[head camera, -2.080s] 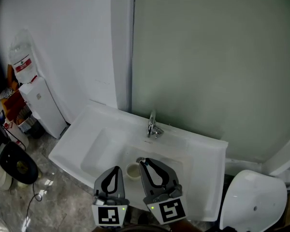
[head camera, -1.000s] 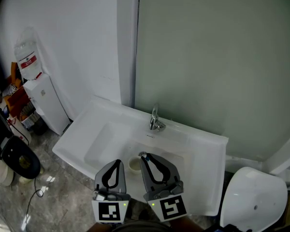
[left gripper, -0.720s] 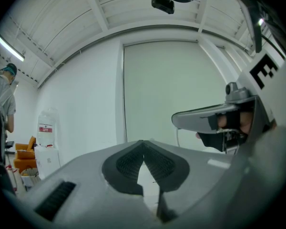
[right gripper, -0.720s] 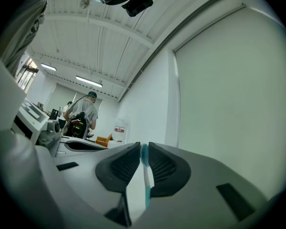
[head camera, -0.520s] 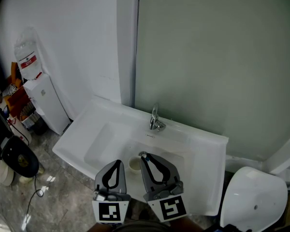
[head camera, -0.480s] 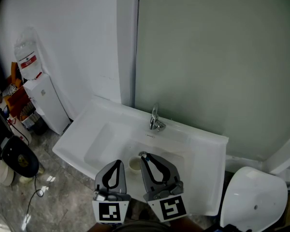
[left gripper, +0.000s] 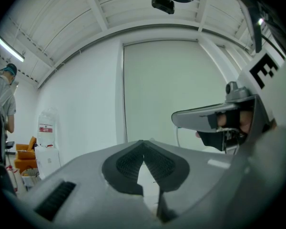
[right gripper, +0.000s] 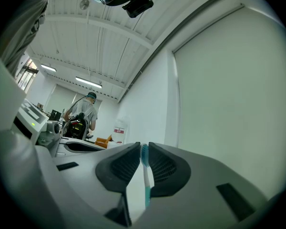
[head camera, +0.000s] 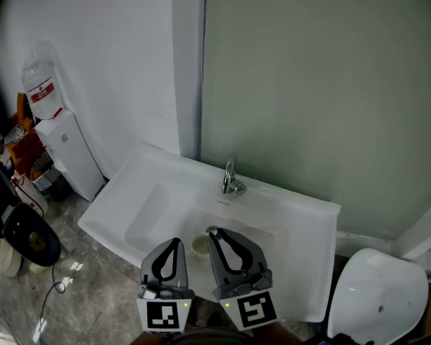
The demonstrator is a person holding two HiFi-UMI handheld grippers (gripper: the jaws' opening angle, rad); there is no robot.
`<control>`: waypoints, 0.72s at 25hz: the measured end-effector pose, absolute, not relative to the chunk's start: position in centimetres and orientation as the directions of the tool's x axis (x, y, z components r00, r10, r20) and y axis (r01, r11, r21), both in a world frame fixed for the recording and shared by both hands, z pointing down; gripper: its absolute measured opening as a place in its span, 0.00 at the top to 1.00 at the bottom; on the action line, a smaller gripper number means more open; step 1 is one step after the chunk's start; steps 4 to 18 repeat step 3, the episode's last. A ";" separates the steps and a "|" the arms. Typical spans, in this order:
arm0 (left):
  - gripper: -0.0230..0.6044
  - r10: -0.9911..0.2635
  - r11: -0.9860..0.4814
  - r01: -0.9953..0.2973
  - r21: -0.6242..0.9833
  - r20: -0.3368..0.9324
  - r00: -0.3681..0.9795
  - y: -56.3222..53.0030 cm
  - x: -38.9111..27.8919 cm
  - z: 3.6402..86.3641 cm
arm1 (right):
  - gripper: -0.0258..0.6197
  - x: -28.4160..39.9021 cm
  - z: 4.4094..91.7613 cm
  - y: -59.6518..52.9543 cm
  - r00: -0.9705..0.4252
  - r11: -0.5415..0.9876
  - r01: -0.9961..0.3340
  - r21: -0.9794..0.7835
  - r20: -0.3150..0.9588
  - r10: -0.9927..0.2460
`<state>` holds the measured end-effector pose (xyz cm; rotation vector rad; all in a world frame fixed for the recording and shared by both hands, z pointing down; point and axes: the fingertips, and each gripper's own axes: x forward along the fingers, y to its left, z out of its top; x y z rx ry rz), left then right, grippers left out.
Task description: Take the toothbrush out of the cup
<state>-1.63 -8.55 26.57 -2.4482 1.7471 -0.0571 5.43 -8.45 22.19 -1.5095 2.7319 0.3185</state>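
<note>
Pinching the toothbrush (right gripper: 145,175) near its top end between the pads of the right gripper (right gripper: 142,149), with the white-and-teal handle hanging down through the gap. Probably gripping high like this so as to be lifting it straight up without tipping the cup (head camera: 199,246). Holding that gripper just right of the cup, over the basin of the sink (head camera: 158,192); impossible to tell whether the brush's lower end is clear of the cup's rim yet. Holding the left gripper (left gripper: 143,143) pressed together on nothing, just left of the cup, apparently standing by rather than steadying it. Finding no readable writing anywhere: only a red-and-white label on the bottle (head camera: 36,85) far left of the cup, too small to read, and black-and-white square markers on both grippers.
</note>
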 end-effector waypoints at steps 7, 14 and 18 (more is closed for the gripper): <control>0.94 -0.945 -0.316 -0.939 -0.132 -0.042 0.324 -8.7 -1.6 26.7 | 0.87 5.4 22.1 -8.6 -0.543 0.520 -0.834 0.184 -0.105 -0.833; 0.94 -0.945 -0.316 -0.939 -0.132 -0.042 0.324 -8.7 -1.6 26.7 | 0.87 5.4 22.1 -8.6 -0.543 0.520 -0.834 0.184 -0.105 -0.833; 0.94 -0.945 -0.316 -0.939 -0.132 -0.042 0.324 -8.7 -1.6 26.7 | 0.87 5.4 22.1 -8.6 -0.543 0.520 -0.834 0.184 -0.105 -0.833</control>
